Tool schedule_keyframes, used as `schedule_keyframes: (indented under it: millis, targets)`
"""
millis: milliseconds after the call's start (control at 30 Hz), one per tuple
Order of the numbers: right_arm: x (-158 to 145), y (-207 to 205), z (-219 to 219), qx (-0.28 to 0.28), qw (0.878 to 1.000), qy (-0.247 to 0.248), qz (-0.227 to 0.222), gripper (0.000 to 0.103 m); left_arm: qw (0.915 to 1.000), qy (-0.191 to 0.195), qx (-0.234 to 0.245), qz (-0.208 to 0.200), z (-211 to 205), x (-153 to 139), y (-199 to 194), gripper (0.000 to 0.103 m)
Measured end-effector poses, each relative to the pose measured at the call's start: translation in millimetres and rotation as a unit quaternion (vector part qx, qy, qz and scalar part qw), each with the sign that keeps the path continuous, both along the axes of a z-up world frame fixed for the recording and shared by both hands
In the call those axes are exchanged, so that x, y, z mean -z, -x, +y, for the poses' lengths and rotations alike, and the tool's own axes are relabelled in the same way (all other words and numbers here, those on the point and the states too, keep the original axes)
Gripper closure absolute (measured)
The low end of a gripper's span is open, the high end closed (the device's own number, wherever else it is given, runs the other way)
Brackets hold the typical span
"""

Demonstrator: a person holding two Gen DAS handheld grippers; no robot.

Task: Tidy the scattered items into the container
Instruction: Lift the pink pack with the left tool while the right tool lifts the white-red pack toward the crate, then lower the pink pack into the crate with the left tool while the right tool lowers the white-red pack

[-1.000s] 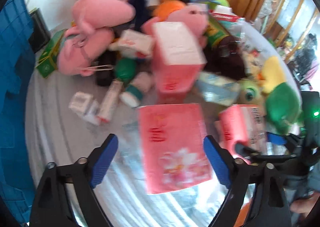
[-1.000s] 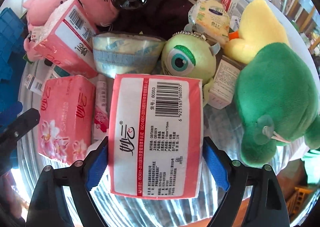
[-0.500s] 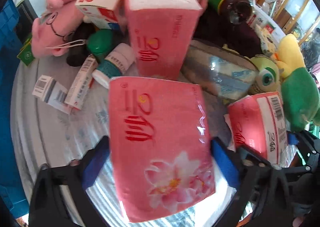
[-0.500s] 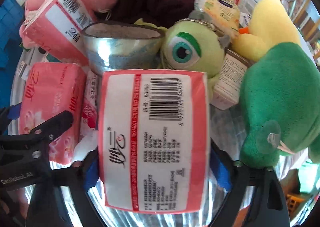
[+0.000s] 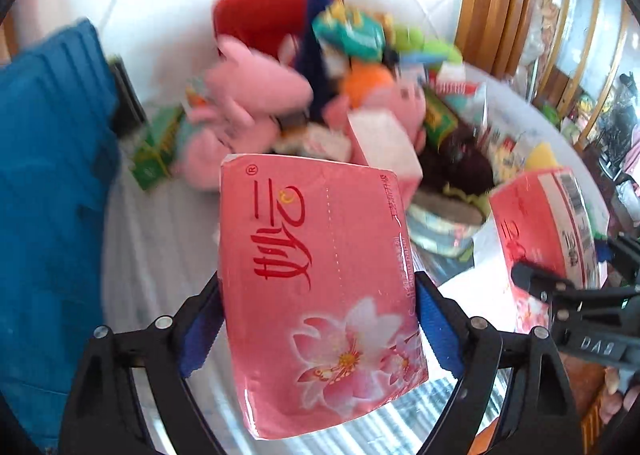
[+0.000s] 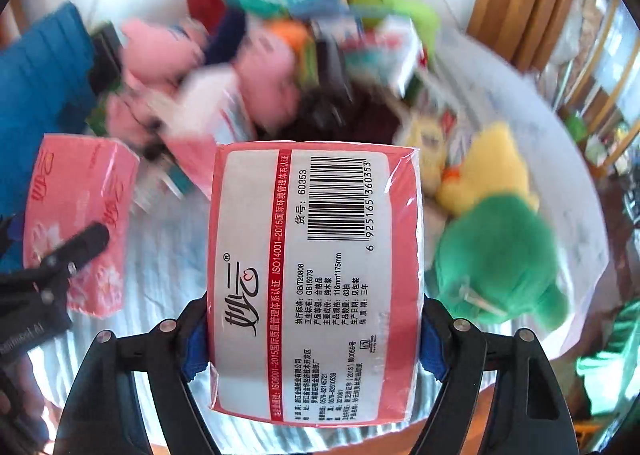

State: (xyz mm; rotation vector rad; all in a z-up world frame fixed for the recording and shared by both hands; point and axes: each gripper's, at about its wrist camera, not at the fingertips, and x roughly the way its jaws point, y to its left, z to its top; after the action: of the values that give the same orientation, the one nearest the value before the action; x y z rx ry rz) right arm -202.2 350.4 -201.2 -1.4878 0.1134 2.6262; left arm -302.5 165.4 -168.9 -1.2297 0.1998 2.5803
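My left gripper [image 5: 318, 329] is shut on a pink tissue pack with a flower print [image 5: 320, 287] and holds it above the table. My right gripper [image 6: 314, 335] is shut on a second pink tissue pack, barcode side up [image 6: 316, 279], also lifted. Each pack and gripper shows in the other view: the right one in the left wrist view [image 5: 540, 239], the left one in the right wrist view [image 6: 76, 223]. A blue ribbed container [image 5: 48, 183] stands at the left.
A pile of items lies on the round table [image 5: 160, 255]: pink plush pigs [image 5: 248, 95], a third pink tissue pack [image 5: 380, 139], a red basket [image 5: 268, 15], a green plush frog [image 6: 496, 255], a yellow plush [image 6: 492, 175], boxes and bottles. Wooden chair backs [image 5: 500, 3] stand behind.
Both grippers closed on their tissue packs and lifted them off the table; both views pulled back and up from the pile.
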Motion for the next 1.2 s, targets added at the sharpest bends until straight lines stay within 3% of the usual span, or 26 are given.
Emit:
schedule_keyframes:
  millis: [33, 100, 200, 367, 567, 667, 800, 933, 1200]
  targets:
    - [-23.5, 20.6, -13.1, -0.001, 1.0, -0.002, 0.014, 0.022, 0.9999, -0.005, 0.0, 0.013, -7.6, -10.5, -4.0, 0.015]
    - [-47.3, 17.0, -33.3, -0.006, 0.999, -0.005, 0.04, 0.022, 0.9993, -0.013, 0.001, 0.034, -27.1, -35.6, -11.4, 0.015]
    - [-84.7, 44.0, -76.7, -0.012, 0.997, -0.017, 0.075, 0.022, 0.9971, -0.027, 0.007, 0.071, -56.1, -71.2, -25.5, 0.015]
    - [-138.8, 37.1, -110.6, -0.039, 0.99, -0.036, 0.13, 0.022, 0.9903, -0.045, -0.008, 0.131, -88.7, -124.0, -44.8, 0.015]
    - [-198.7, 49.4, -144.3, -0.107, 0.971, -0.055, 0.205, 0.022, 0.9773, -0.044, -0.062, 0.198, -127.6, -188.9, -57.2, 0.015]
    - [-228.6, 57.8, -173.8, -0.139, 0.96, -0.063, 0.233, 0.022, 0.9711, -0.022, -0.097, 0.217, -153.0, -213.0, -55.6, 0.015]
    - [-259.8, 70.6, -226.6, -0.182, 0.951, -0.06, 0.243, 0.022, 0.9658, 0.001, -0.146, 0.214, -196.8, -231.7, -44.9, 0.015]
    - [-272.6, 87.3, -287.8, -0.214, 0.945, -0.052, 0.243, 0.022, 0.9618, 0.006, -0.187, 0.2, -255.3, -239.3, -27.7, 0.015]
    - [-290.4, 132.2, -432.6, -0.24, 0.941, -0.03, 0.238, 0.022, 0.9617, 0.032, -0.221, 0.159, -391.9, -247.0, 23.7, 0.015]
